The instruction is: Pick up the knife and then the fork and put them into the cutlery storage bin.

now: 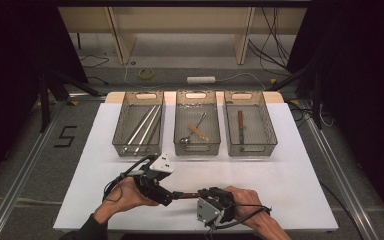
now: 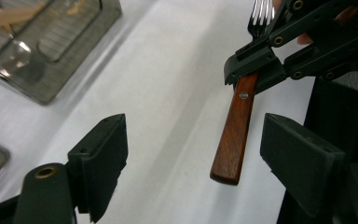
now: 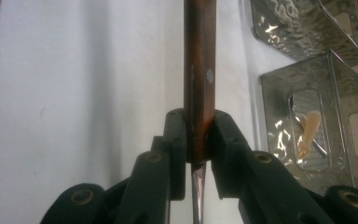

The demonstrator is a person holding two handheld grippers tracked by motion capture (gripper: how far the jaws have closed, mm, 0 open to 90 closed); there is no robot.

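Observation:
A fork with a red-brown wooden handle (image 2: 233, 135) and steel tines (image 2: 261, 14) hangs level above the white table. My right gripper (image 3: 199, 135) is shut on the fork (image 3: 199, 56) where the handle meets the metal neck. In the high view the right gripper (image 1: 200, 194) holds the fork (image 1: 185, 194) pointing left, toward my left gripper (image 1: 167, 196). The left gripper (image 2: 200, 144) is open, and the free end of the handle sits between its jaws, closer to the right-hand jaw, with neither pad touching it.
Three wire-mesh baskets stand in a row at the back of the white table (image 1: 290, 165). The left basket (image 1: 117, 142) holds long metal utensils, the middle basket (image 1: 176, 145) a spoon and a wooden-handled piece, the right basket (image 1: 272, 142) a wooden-handled knife.

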